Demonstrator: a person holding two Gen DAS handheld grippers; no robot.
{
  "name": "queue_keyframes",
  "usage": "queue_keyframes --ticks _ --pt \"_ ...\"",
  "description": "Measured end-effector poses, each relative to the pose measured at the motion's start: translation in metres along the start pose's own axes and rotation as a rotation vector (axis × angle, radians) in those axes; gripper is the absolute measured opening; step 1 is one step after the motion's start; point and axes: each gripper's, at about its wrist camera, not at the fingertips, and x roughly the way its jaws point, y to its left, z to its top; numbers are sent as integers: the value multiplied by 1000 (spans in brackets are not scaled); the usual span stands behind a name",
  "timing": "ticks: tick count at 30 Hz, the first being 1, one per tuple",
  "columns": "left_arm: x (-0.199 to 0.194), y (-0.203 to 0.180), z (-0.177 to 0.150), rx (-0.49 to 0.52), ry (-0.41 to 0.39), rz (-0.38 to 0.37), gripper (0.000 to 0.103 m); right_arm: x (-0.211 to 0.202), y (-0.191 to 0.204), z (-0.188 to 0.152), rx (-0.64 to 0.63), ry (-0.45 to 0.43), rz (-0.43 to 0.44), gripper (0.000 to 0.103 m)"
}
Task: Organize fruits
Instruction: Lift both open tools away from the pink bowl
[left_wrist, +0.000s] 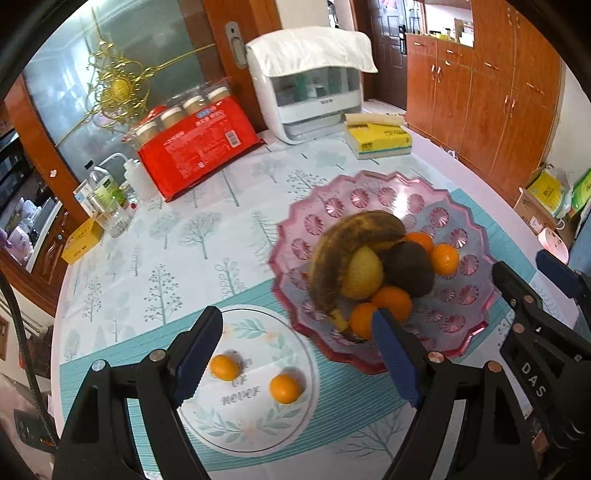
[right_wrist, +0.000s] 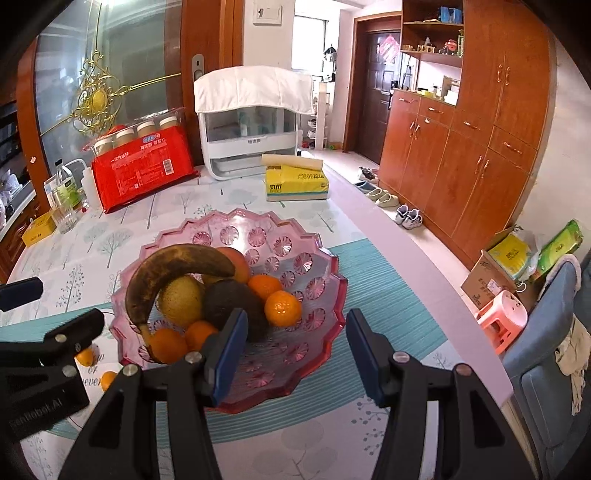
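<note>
A dining table covered in a tree-print cloth (left_wrist: 177, 251) held two dishes side by side. On the left sat a small white plate (left_wrist: 255, 435) with a leaf border, carrying two small oranges: one (left_wrist: 224, 367) toward the left, the other (left_wrist: 284, 388) toward the right, apart from each other. Just beside it stood a large pink scalloped fruit bowl (right_wrist: 295, 236). Piled in the bowl were a badly browned banana (right_wrist: 173, 266), a yellow pear (right_wrist: 181, 299), a dark avocado-like fruit (right_wrist: 236, 299), a larger orange-red fruit (right_wrist: 236, 264) mostly hidden behind the banana, and four more small oranges, one of them at (right_wrist: 282, 308).

The left gripper (left_wrist: 299, 354) hung above the small plate with its fingers spread wide and nothing between them. The right gripper (right_wrist: 295, 350) hovered over the near rim of the bowl, fingers partly apart and also empty.

Judging from the layout, the small oranges were being sorted onto the plate. Two seemed done; four remained in the bowl, so the sorting looked roughly a third complete.
</note>
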Motion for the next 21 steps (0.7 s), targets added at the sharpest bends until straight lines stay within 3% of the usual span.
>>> queue_keyframes --ticks 10,21 --pt "-17 53 -12 -53 -30 27 83 -26 24 0 26 -36 -33 56" --pt "-30 114 -34 -124 -39 62 84 -46 71 -8 -7 -47 -10 56"
